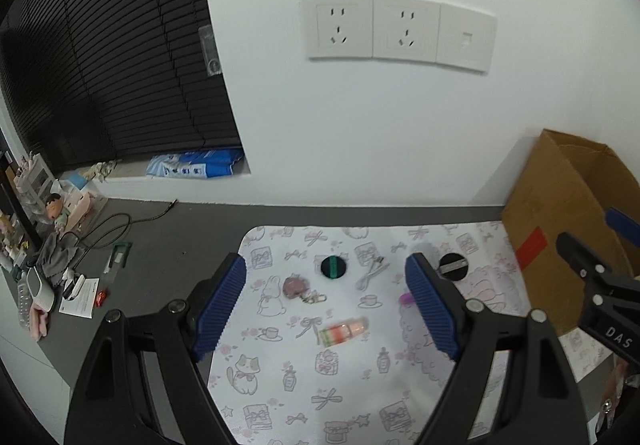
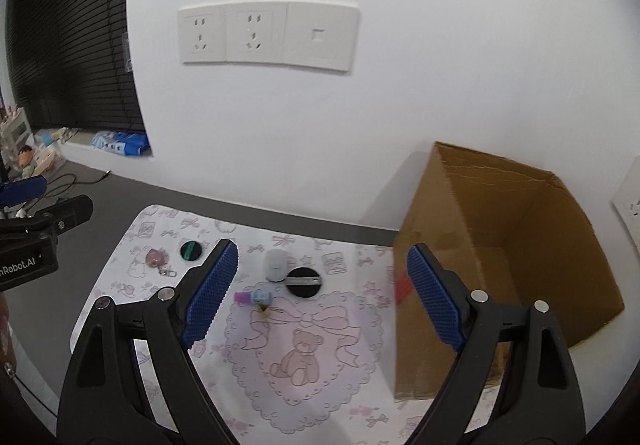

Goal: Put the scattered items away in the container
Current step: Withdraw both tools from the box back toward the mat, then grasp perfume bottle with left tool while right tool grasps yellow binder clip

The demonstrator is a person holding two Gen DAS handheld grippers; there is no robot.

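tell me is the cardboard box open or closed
Open: the cardboard box has no lid over its top, and its brown inner walls and floor show. Nothing visible inside.

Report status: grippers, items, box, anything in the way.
Left gripper and right gripper open, empty. Items scattered on mat. Box open, empty. Nothing in the way.

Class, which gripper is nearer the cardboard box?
Right. The right gripper hangs open just beside the cardboard box; the left gripper is farther off, over the mat's middle.
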